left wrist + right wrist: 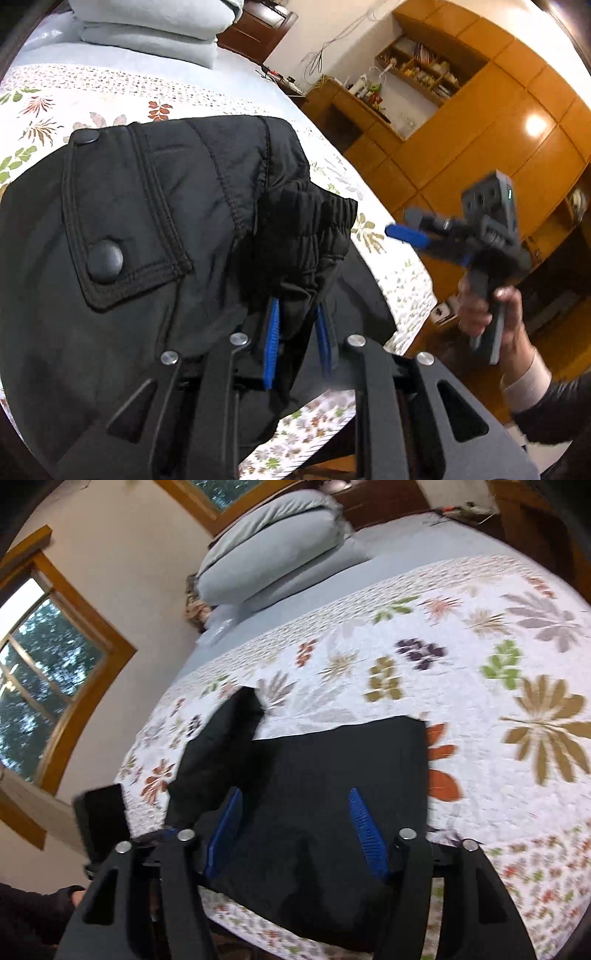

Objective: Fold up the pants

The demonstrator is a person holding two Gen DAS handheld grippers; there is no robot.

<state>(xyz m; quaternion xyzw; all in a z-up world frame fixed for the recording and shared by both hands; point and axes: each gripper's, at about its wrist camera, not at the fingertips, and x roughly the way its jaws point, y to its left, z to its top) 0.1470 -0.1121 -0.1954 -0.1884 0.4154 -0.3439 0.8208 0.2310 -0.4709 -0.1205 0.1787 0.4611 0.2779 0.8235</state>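
Observation:
Black padded pants (155, 206) lie on a floral bedspread (92, 96); a pocket flap with two snaps faces up. My left gripper (296, 304) is shut on the bunched elastic waistband (310, 229), with fabric pinched between its blue pads. In the right wrist view the pants (332, 775) lie flat on the bedspread (480, 672), and one part (221, 746) is lifted at the left. My right gripper (295, 794) hovers open over the cloth with nothing pressed between its fingers. It also shows in the left wrist view as the right gripper (406, 232), held in a hand beyond the bed's edge.
Grey pillows (273, 557) are stacked at the head of the bed. Wooden cabinets and shelves (480, 122) stand past the bed's edge. A window (40, 664) is in the wall at the left. A dark-sleeved arm (29, 915) is at the lower left.

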